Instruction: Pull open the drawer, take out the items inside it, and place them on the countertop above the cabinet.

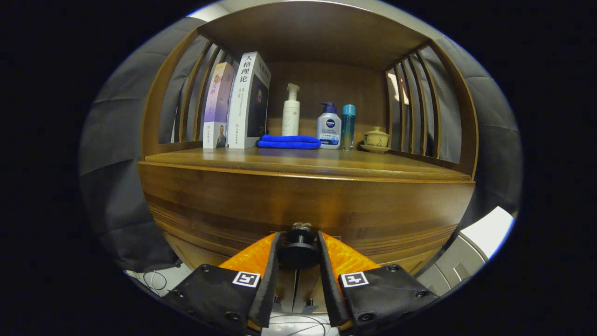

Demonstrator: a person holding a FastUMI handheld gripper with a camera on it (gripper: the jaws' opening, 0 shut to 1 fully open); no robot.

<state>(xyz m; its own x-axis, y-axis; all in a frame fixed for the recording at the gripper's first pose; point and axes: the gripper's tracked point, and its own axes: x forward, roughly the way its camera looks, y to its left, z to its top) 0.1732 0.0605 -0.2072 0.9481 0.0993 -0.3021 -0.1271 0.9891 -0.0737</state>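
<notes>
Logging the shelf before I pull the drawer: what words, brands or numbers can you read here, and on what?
"人格理论": tall white book standing on the wooden countertop.
Purple book: title too blurred.
White pump bottle with blue cap: label too small to read reliably.
Tall white pump bottle: no legible text.
Gripper, fingers closed on the dark round drawer knob: square coded markers, no words.
</notes>
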